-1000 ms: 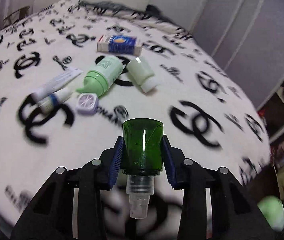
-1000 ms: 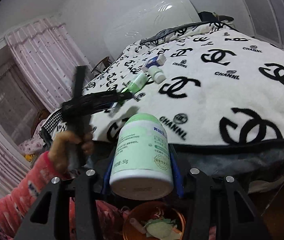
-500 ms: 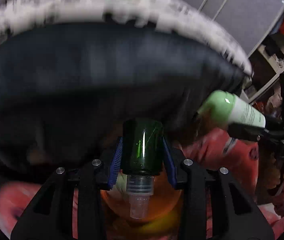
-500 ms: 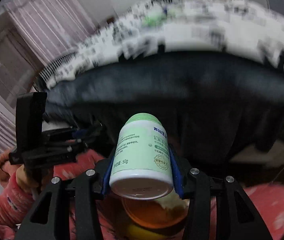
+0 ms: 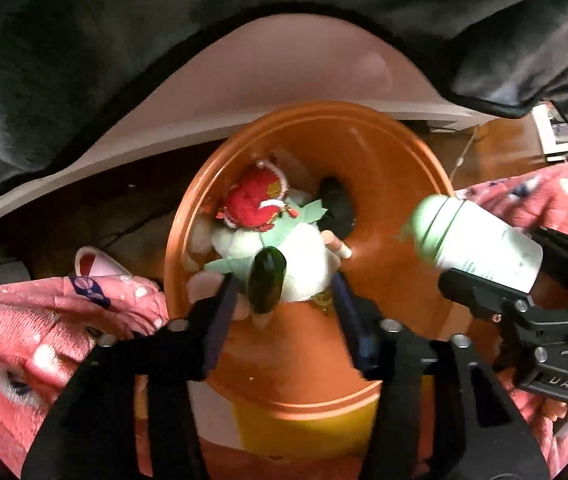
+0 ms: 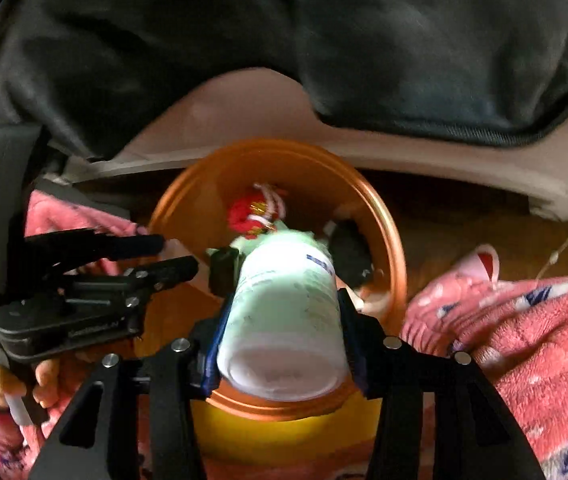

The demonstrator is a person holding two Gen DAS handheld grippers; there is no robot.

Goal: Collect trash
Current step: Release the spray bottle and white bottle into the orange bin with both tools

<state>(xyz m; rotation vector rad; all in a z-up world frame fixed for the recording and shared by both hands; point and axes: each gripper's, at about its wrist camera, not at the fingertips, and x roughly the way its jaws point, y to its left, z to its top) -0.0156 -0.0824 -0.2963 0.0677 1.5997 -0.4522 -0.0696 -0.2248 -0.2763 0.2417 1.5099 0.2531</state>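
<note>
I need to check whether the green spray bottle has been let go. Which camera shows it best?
The left wrist view. The green spray bottle sits mid-frame between the spread left tongs, over the orange bin. In the right wrist view the white jar held by the right tongs fills the middle, and the bottle cannot be made out.

Wooden floor (image 5: 496, 152) carries orange bin (image 5: 404, 148).

- Dark blanket (image 5: 83, 48) hangs over the pale bed frame (image 5: 284, 76) ahead of me.
- My pink patterned pyjamas (image 6: 524, 332).
- Brown wooden floor (image 5: 496, 148).
- Pink slipper (image 5: 97, 264).
</note>
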